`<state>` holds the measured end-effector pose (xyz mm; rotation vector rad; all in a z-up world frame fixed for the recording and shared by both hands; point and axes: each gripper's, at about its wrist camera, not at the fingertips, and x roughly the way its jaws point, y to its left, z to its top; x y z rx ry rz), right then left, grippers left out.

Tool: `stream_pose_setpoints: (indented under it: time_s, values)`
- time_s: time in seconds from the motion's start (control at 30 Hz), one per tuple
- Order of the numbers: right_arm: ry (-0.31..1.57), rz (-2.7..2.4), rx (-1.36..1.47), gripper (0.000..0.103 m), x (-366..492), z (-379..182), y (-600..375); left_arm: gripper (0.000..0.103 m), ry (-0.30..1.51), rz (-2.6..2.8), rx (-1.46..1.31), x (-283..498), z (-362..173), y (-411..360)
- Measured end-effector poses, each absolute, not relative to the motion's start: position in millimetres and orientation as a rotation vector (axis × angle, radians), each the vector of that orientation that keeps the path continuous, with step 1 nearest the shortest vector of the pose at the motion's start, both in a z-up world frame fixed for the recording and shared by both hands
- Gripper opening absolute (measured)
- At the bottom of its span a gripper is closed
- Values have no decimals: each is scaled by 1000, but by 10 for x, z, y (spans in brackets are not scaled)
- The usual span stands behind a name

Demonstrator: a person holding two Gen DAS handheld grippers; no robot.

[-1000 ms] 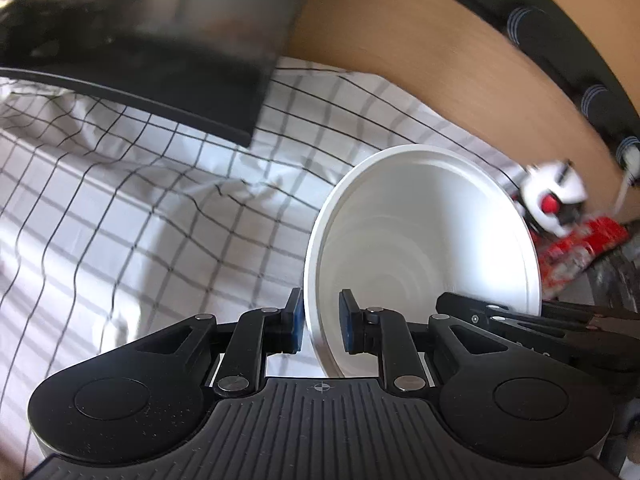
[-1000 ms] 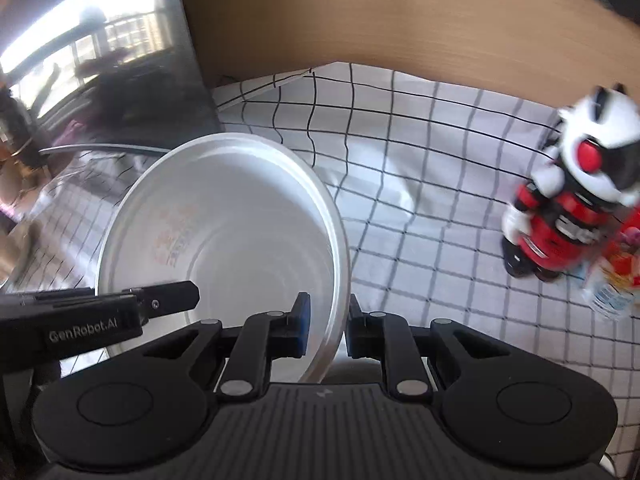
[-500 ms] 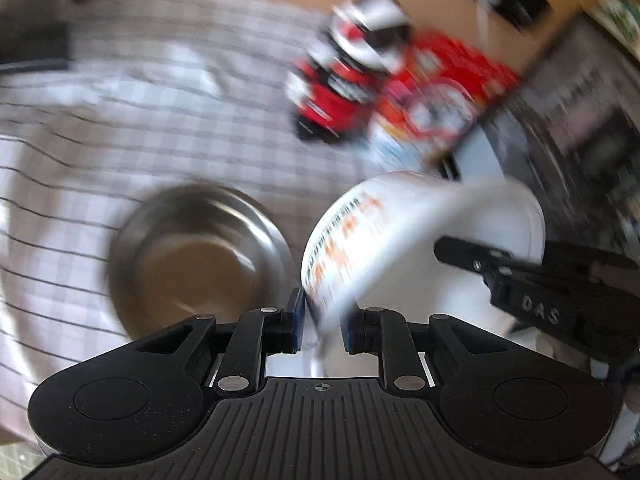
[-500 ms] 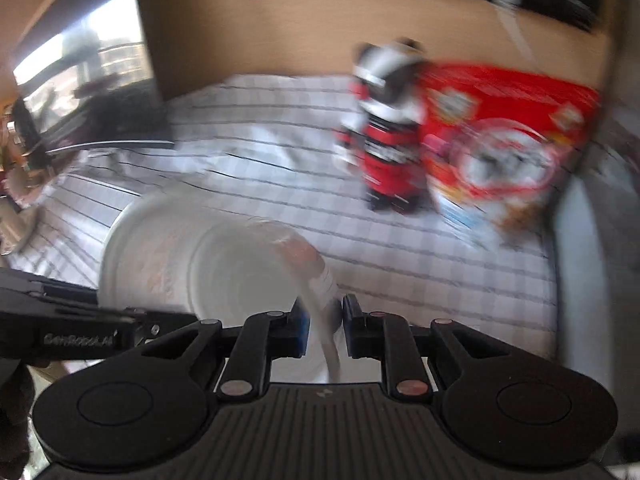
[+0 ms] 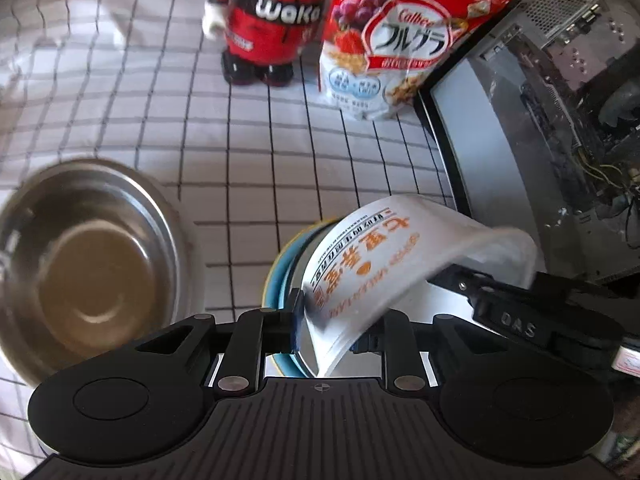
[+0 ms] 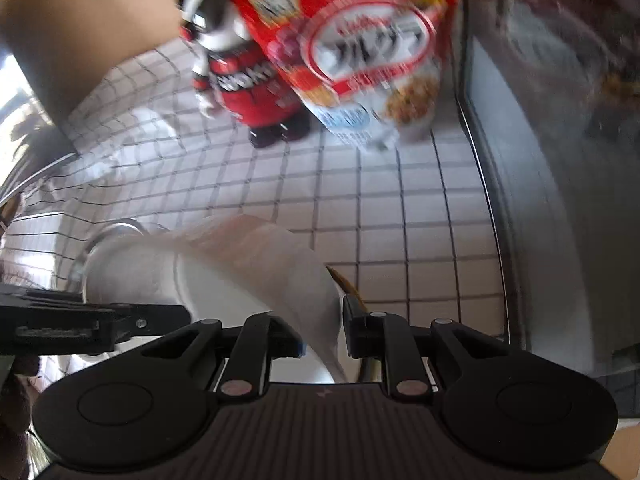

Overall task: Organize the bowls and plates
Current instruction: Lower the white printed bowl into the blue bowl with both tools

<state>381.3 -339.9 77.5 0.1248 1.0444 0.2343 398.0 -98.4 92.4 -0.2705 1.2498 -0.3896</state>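
Observation:
A white paper bowl with orange print hangs tilted, held at its rim by both grippers. My left gripper is shut on one side of the rim. My right gripper is shut on the opposite side, where the bowl looks white and blurred. Right below the bowl sits a stack with a light blue rim. A steel bowl stands on the checked cloth to the left of the stack. Its edge shows in the right wrist view.
A red and white robot figure and a red cereal bag stand at the back of the checked cloth. A grey computer case borders the right side. A wooden panel rises behind.
Both grippers have swung the white bowl to the right and turned it over, from facing the wall to hanging above the blue-rimmed stack beside the steel bowl.

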Motion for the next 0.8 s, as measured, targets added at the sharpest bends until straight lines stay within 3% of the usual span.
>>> stream_pose_setpoints:
  time_s: [0.33,0.57,0.67,0.8]
  values:
    - [1008,215,85,19,3847,782,-3369,26,1179,-460,-114,3852,1001,-1070]
    - [922,225,32,30,3819,963,-3265,27,1023,-451,-39,3801,1169,-1137]
    - [906,235,32,37,3825,1006,-3260,27,1014,-417,-112,3836,1108,-1078]
    - [915,224,50,39,3886,983,-3300,27,1019,-385,-157,3880,1016,-1019]
